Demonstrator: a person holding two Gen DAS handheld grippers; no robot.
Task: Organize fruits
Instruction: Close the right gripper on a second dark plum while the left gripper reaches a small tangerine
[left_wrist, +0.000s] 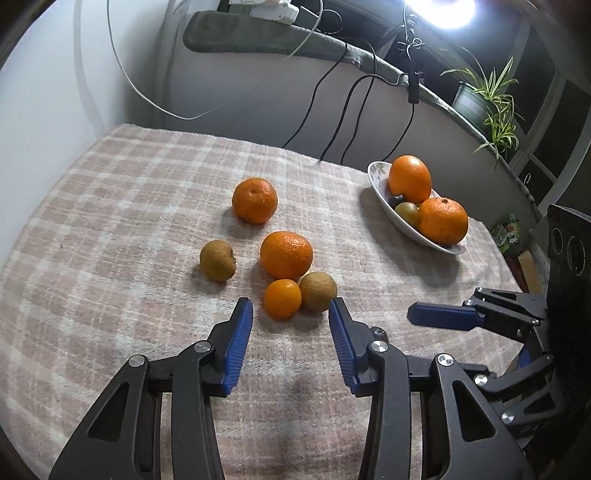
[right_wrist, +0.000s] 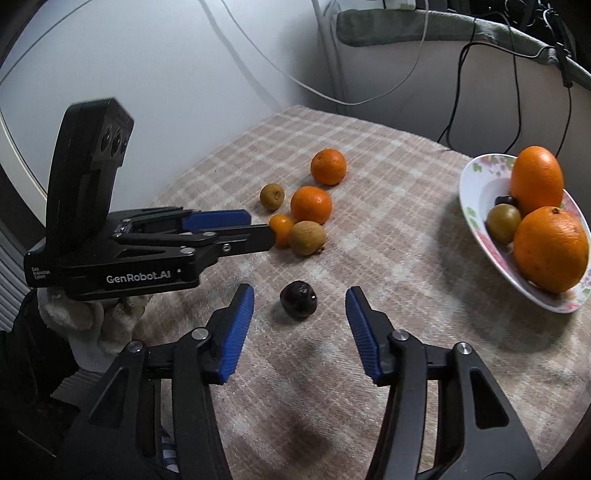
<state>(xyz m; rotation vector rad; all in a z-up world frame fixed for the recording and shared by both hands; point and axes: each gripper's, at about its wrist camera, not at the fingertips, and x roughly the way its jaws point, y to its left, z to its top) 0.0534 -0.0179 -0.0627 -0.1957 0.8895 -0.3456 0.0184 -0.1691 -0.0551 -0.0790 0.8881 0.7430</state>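
Observation:
My left gripper (left_wrist: 291, 310) is open and empty, just short of a small orange (left_wrist: 282, 298) and a brown fruit (left_wrist: 318, 291). Behind them lie a big mandarin (left_wrist: 286, 254), another mandarin (left_wrist: 255, 200) and a second brown fruit (left_wrist: 218, 260). My right gripper (right_wrist: 300, 297) is open and empty, with a dark plum (right_wrist: 298, 299) on the cloth between its fingertips. A white flowered bowl (right_wrist: 476, 192) at the right holds two oranges (right_wrist: 550, 248), a greenish fruit (right_wrist: 503, 222) and a dark fruit. The bowl also shows in the left wrist view (left_wrist: 380, 184).
The table wears a beige checked cloth (left_wrist: 129, 221). A wall and hanging cables (left_wrist: 343, 110) stand behind it, and a potted plant (left_wrist: 487, 99) sits on a ledge at the far right. The left gripper's body (right_wrist: 129, 254) shows in the right wrist view.

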